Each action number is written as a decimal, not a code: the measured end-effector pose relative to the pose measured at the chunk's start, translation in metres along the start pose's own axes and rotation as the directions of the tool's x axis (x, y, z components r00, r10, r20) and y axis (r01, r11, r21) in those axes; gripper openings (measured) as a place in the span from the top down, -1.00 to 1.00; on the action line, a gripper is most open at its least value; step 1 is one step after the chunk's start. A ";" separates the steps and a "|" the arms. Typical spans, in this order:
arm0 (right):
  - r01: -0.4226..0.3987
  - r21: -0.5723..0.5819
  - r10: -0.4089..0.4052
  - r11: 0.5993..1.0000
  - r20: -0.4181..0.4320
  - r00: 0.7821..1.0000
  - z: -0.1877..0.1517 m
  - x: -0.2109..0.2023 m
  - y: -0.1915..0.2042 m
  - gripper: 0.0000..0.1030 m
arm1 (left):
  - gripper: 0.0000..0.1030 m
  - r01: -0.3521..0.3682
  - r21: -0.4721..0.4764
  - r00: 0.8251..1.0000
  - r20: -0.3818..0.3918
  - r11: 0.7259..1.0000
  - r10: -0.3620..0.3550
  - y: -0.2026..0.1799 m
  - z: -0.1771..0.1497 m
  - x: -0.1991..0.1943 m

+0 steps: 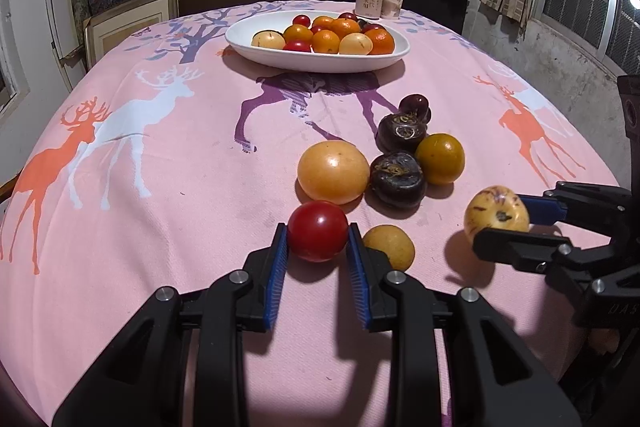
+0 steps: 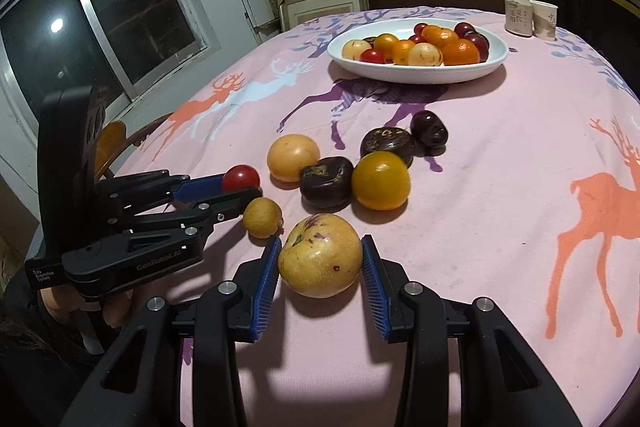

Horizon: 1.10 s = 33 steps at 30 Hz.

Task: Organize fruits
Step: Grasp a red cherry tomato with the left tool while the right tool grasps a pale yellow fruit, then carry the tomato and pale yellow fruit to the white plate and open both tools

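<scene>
We find the left tongs (image 1: 318,237) clamped on a red tomato (image 1: 318,230) and the right tongs (image 2: 320,263) bracketing a speckled yellow fruit (image 2: 320,261), both low over the tabletop (image 1: 160,187). We advise firm, gentle grips, then a lift clearing the loose fruit towards the white bowl (image 1: 316,61) beyond.

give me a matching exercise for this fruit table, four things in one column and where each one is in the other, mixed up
Things:
1. red tomato
2. pale yellow speckled fruit
3. drink can
4. small yellow fruit

Places:
A. beside the paper cup, behind the white dish
B. between the fingers of the right gripper
C. on the cloth just right of the left gripper, outside its fingers
D. between the fingers of the left gripper

Pairs: 1-D, 2-B, 3-A, 4-C
</scene>
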State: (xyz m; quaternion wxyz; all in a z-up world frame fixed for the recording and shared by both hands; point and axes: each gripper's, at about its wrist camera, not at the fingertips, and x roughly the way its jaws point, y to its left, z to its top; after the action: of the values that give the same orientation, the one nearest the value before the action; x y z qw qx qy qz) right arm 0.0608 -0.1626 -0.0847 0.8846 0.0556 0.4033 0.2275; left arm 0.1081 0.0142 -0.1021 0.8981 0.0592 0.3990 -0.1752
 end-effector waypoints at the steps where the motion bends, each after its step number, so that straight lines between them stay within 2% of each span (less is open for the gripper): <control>1: -0.001 0.003 0.001 1.000 0.003 1.000 0.001 -0.001 -0.001 0.21 | 0.45 -0.001 -0.002 1.000 0.002 1.000 0.001 0.000 0.000 0.000; 11: 0.003 0.041 -0.005 0.999 0.056 0.998 0.011 -0.020 -0.017 0.21 | 0.45 0.029 -0.063 0.999 0.031 0.998 -0.027 0.015 0.002 -0.011; 19: 0.012 0.042 -0.016 0.999 0.099 0.995 0.044 -0.029 -0.034 0.21 | 0.45 0.020 -0.003 0.999 0.041 1.000 -0.019 0.008 0.029 -0.021; 25: 0.020 0.067 -0.029 0.998 0.132 0.991 0.111 -0.024 -0.058 0.21 | 0.45 0.012 0.037 0.998 0.055 0.999 -0.014 0.006 0.093 -0.002; 29: 0.029 0.170 -0.047 0.985 0.103 0.994 0.161 0.008 -0.089 0.21 | 0.45 0.011 0.022 0.999 0.043 1.000 -0.012 0.014 0.142 0.035; 33: 0.067 0.205 -0.088 0.976 0.092 0.992 0.205 0.048 -0.106 0.21 | 0.45 0.036 -0.025 0.999 0.034 0.999 -0.036 0.024 0.194 0.076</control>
State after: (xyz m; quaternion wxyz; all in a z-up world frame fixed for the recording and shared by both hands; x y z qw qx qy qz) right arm 0.2775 -0.2179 -0.0102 0.9017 0.1403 0.3813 0.1477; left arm 0.2990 -0.0310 -0.0283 0.9021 0.0376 0.3868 -0.1873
